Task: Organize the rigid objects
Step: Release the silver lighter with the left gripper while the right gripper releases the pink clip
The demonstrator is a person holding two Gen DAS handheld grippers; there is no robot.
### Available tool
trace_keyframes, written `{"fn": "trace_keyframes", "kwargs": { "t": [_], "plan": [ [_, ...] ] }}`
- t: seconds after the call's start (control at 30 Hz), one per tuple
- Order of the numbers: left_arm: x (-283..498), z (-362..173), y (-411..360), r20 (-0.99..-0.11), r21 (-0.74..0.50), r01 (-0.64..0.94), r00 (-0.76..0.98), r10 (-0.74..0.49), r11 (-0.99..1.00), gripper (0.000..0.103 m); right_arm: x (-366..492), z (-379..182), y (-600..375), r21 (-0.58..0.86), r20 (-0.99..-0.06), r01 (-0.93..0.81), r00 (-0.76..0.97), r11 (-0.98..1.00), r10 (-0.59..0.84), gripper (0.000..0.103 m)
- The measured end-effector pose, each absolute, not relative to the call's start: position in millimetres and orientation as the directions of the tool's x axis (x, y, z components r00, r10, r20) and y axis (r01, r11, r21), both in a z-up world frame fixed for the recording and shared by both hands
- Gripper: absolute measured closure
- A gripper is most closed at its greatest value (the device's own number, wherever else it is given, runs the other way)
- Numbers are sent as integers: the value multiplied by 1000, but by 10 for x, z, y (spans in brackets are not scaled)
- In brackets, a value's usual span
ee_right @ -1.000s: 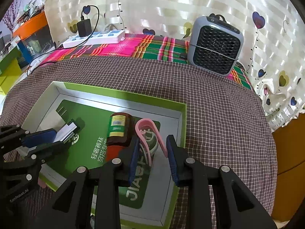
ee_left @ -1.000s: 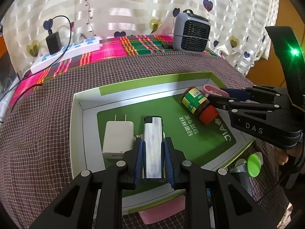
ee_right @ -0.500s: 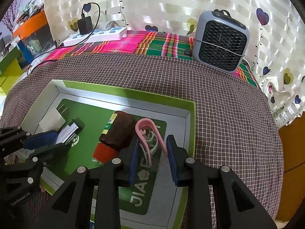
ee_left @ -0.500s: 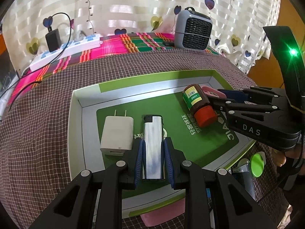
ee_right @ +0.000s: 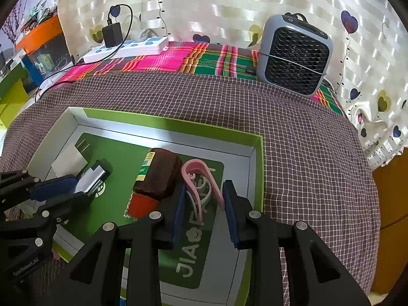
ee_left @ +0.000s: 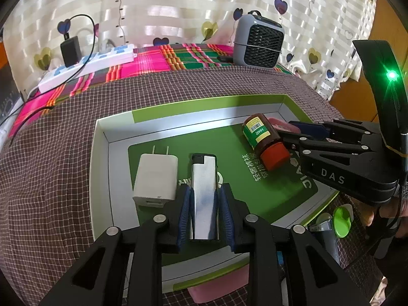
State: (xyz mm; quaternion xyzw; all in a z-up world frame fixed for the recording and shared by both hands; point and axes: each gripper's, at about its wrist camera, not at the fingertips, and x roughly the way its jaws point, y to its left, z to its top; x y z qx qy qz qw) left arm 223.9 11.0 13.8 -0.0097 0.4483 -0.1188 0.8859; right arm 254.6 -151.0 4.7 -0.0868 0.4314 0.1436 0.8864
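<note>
1. The silver lighter (ee_left: 204, 193) lies in the green box (ee_left: 114, 130), near the front wall, just beside the white charger (ee_left: 155, 176).
2. The left gripper (ee_left: 204, 211) pinches the lighter between its blue pads.
3. The pink clip (ee_right: 201, 178) lies near the box's right wall, touching the brown bottle (ee_right: 158, 176).
4. The right gripper (ee_right: 204, 211) is spread around the clip, not squeezing it.
5. Both things look placed. Next, I think, each gripper lets go and lifts straight up.
6. The bottle crowds the right gripper. The box middle has room.

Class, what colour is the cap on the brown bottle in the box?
Red cap, clearest in the left wrist view.
</note>
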Motion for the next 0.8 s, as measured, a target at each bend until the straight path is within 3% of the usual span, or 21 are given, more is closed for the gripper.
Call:
{"fn": "trace_keyframes", "kwargs": {
  "t": [0.1, 0.33, 0.8],
  "plan": [
    [2225, 143, 86, -792, -104, 206, 575, -206, 973, 67, 2538, 54, -1521, -17, -786, -328, 588, 945, 190, 69],
    [2179, 179, 119, -784, -116, 195, 585, -210, 974, 66, 2478, 66, -1532, -2, -773, -324, 601, 946, 204, 59],
    [1870, 362, 105, -757, -109, 182, 622, -200, 977, 63, 2215, 206, -1653, 56, -723, -298, 646, 953, 245, 58]
  ]
}}
